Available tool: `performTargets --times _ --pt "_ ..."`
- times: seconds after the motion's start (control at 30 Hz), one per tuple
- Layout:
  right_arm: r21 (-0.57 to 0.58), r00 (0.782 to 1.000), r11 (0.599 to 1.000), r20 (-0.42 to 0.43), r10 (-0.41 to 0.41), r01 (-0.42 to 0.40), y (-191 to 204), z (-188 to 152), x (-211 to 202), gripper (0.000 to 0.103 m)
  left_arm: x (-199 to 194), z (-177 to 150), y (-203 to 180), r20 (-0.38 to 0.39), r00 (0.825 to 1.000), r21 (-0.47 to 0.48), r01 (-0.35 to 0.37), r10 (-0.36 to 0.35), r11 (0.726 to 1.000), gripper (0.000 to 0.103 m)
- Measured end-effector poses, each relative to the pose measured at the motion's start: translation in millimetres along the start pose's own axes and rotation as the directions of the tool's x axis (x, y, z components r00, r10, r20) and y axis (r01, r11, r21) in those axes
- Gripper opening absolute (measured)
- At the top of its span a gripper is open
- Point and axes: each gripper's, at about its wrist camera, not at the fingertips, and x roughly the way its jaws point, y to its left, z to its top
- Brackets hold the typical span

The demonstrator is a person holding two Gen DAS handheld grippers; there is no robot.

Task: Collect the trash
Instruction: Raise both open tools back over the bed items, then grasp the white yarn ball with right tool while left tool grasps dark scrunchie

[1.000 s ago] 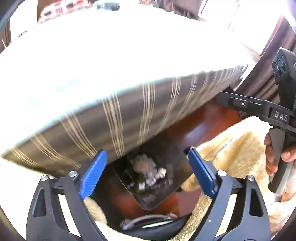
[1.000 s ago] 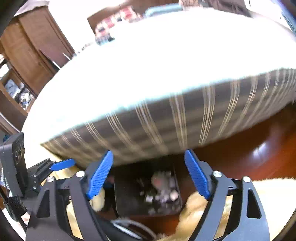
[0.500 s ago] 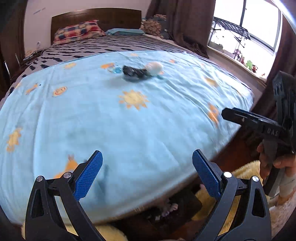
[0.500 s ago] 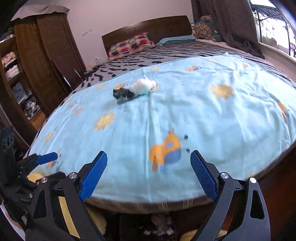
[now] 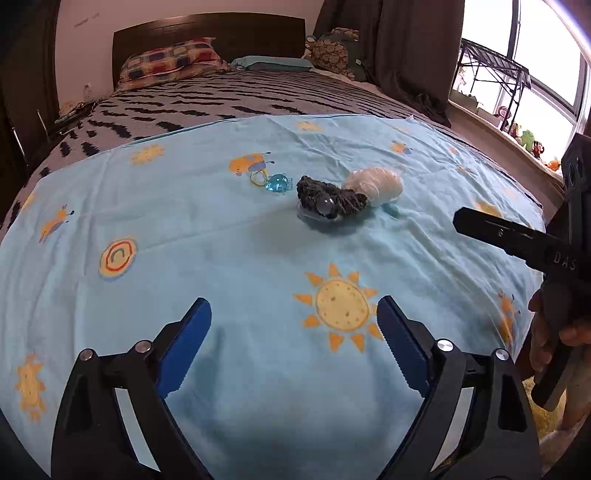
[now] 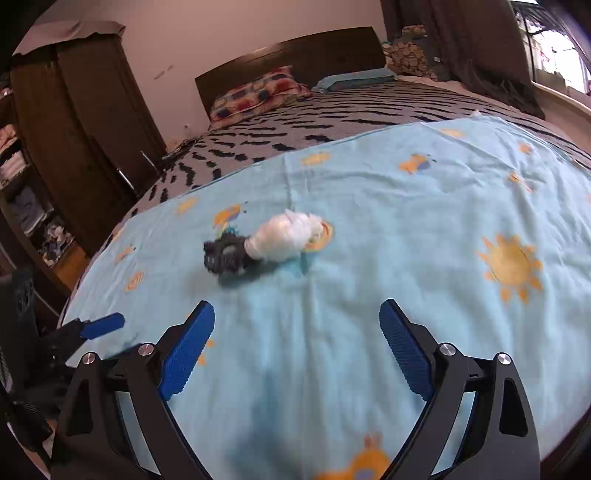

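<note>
A small heap of trash lies on the light blue sheet (image 5: 236, 258) in the middle of the bed: a dark crumpled wad (image 5: 327, 197), a white crumpled wad (image 5: 373, 184) and a small blue clear piece (image 5: 277, 183). The dark wad (image 6: 225, 256) and white wad (image 6: 286, 238) also show in the right wrist view. My left gripper (image 5: 293, 336) is open and empty, near the bed's foot, well short of the heap. My right gripper (image 6: 297, 336) is open and empty, also short of it.
The right gripper shows at the right edge of the left wrist view (image 5: 517, 240), held by a hand. Pillows (image 5: 170, 61) and a dark headboard (image 5: 207, 29) are at the far end. A wardrobe (image 6: 85, 147) stands left, a window (image 5: 517, 92) right.
Both grippers rose from floor level, where a dark dustpan of trash lay under the bed edge, to above the bed. The heap on the sheet has come closer.
</note>
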Motion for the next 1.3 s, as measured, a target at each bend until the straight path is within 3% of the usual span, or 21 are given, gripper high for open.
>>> performTargets --times 0.13,0.3,0.37,0.43,0.6,0.83,0.9,1.07,1.17,1.3 --pt "0.002 1.000 1.000 -0.018 0.003 -0.003 4.6 22.3 30.6 0.070 16.1 16.1 -0.3 0.004 1.000 0.003 0.014 -0.014 1.000 0.078" --pt "0.033 0.998 0.999 -0.068 -0.005 0.007 -0.1 34.3 66.6 0.061 31.5 34.5 0.2 0.010 1.000 0.019 0.015 -0.015 1.000 0.075" --pt "0.054 0.995 0.998 -0.092 0.036 -0.032 -1.8 35.1 77.1 0.058 35.8 39.3 0.9 0.011 1.000 0.027 0.011 -0.012 1.000 0.075" --pt "0.048 0.993 0.997 -0.101 0.058 -0.054 -0.9 35.6 80.6 0.048 40.3 44.3 2.2 0.013 1.000 0.034 0.009 -0.010 0.999 0.074" --pt "0.013 0.995 0.997 -0.073 0.070 -0.070 1.1 38.7 69.8 0.038 51.7 55.0 4.5 0.012 1.000 0.046 0.005 -0.005 0.999 0.070" --pt "-0.024 0.999 0.999 -0.023 0.029 -0.030 -10.0 43.5 40.6 0.037 72.0 76.3 -2.1 0.006 0.999 0.054 0.032 -0.032 0.998 0.063" --pt "-0.034 1.000 0.999 -0.019 0.024 -0.025 -12.7 41.0 33.2 0.037 78.6 81.2 -3.4 -0.005 0.999 0.049 0.038 -0.037 0.998 0.057" --pt "-0.040 1.000 0.999 -0.019 0.020 -0.020 -16.8 34.2 24.6 0.037 91.4 80.6 -11.0 -0.038 0.998 0.067 0.060 -0.057 0.996 0.025" --pt "-0.040 1.000 0.999 -0.023 0.017 -0.018 -17.8 28.5 19.1 0.037 83.4 77.0 -17.9 -0.023 0.999 0.098 0.033 -0.031 0.995 0.018" --pt "-0.053 1.000 0.998 -0.016 0.025 -0.026 -12.4 17.3 1.3 0.037 63.3 72.5 -19.7 0.002 0.999 0.100 0.038 -0.039 0.994 0.015"
